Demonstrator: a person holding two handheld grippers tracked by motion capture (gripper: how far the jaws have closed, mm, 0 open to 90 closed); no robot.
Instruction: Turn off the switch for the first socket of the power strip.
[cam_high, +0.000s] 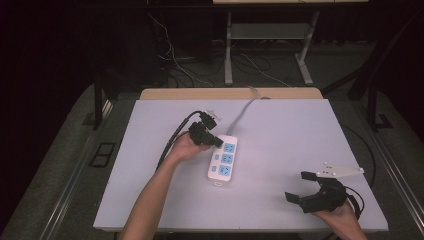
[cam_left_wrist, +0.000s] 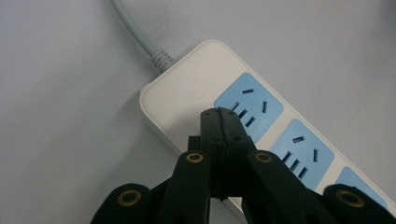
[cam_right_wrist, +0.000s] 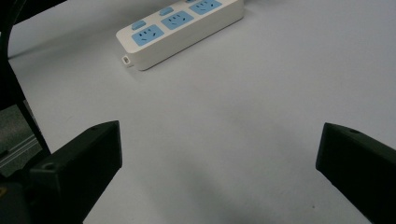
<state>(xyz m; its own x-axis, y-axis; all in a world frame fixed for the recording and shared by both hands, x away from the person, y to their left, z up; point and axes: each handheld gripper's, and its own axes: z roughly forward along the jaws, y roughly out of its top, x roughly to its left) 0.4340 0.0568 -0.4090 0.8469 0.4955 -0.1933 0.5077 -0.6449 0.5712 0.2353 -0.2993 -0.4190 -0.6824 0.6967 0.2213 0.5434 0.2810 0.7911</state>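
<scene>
A white power strip (cam_high: 223, 160) with three blue socket faces lies at the middle of the table, and its grey cord (cam_high: 243, 111) runs toward the far edge. My left gripper (cam_high: 218, 141) is shut with nothing between its jaws, and its tip rests at the strip's cord end. In the left gripper view the closed jaws (cam_left_wrist: 219, 122) press on the white top of the power strip (cam_left_wrist: 187, 91) just beside the first blue socket (cam_left_wrist: 249, 105). My right gripper (cam_high: 300, 186) stands wide open near the front right corner. The right gripper view shows the power strip (cam_right_wrist: 180, 25) far ahead.
The table top (cam_high: 285, 135) is pale grey with a wooden strip along its far edge. Black cables trail from both grippers. A grey three-cornered plate (cam_high: 340, 170) sits on the right gripper. Floor cables and a desk frame lie beyond the table.
</scene>
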